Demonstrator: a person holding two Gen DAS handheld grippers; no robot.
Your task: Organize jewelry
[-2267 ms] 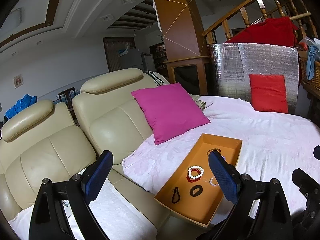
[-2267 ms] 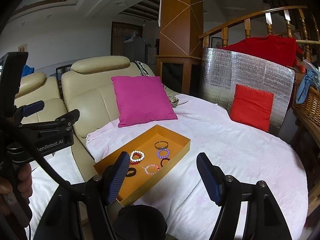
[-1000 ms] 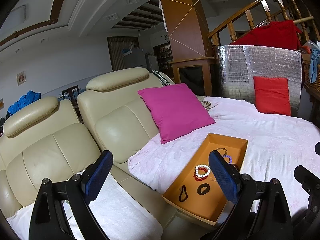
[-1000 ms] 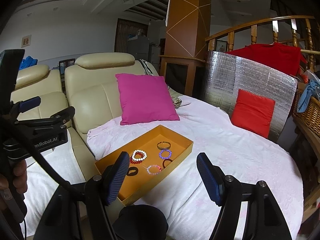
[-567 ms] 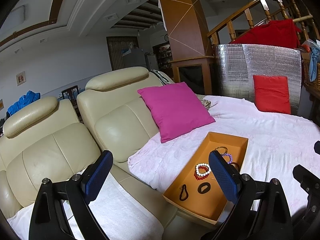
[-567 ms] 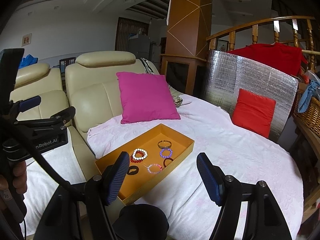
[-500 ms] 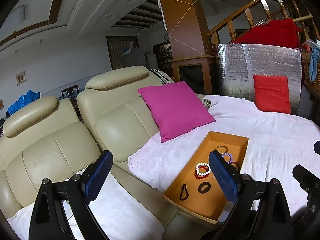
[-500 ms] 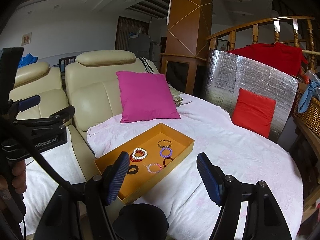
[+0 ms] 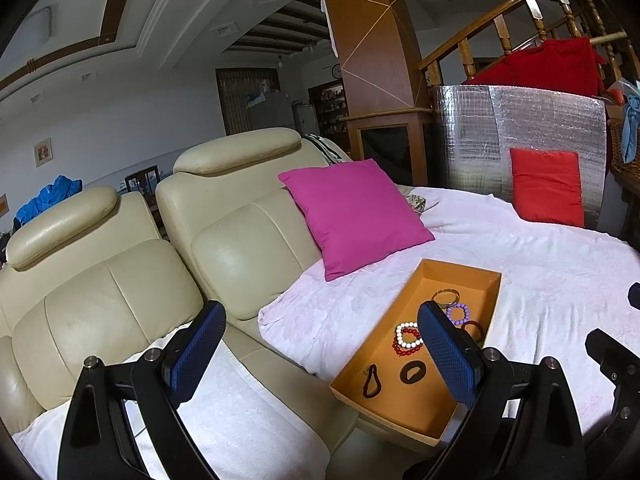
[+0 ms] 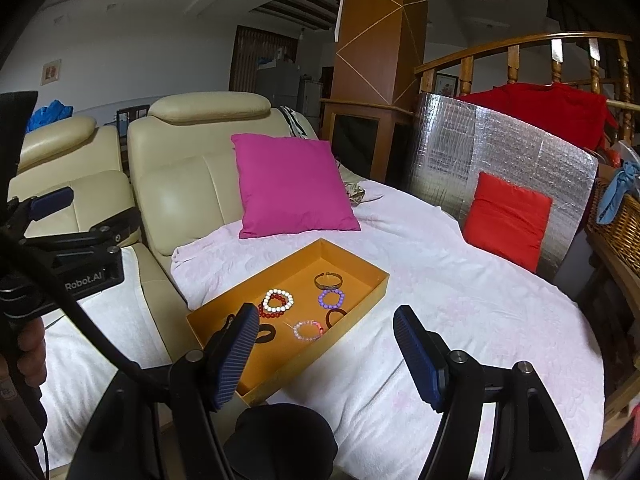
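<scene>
An orange tray (image 10: 362, 268) (image 9: 492, 280) lies on a white-covered round table. It holds several bracelets: a white and red bead pair (image 10: 276, 301) (image 9: 408, 338), a purple bead one (image 10: 331, 298), a pink bead one (image 10: 307, 330), a metal bangle (image 10: 328, 279), dark bands (image 9: 413, 372) and a dark loop (image 9: 371, 379). My left gripper (image 9: 322, 354) is open and empty, held above the sofa to the tray's left. My right gripper (image 10: 326, 358) is open and empty, held above the tray's near right edge.
A cream leather sofa (image 9: 120, 280) with a magenta pillow (image 10: 292, 184) stands left of the table (image 10: 460, 300). A red pillow (image 10: 506, 220) leans on a silver foil panel (image 10: 500, 148). A wicker basket (image 10: 620, 224) sits at far right.
Both views have drifted slightly; the tray sits a little further right in each view. Both grippers stay open and empty.
</scene>
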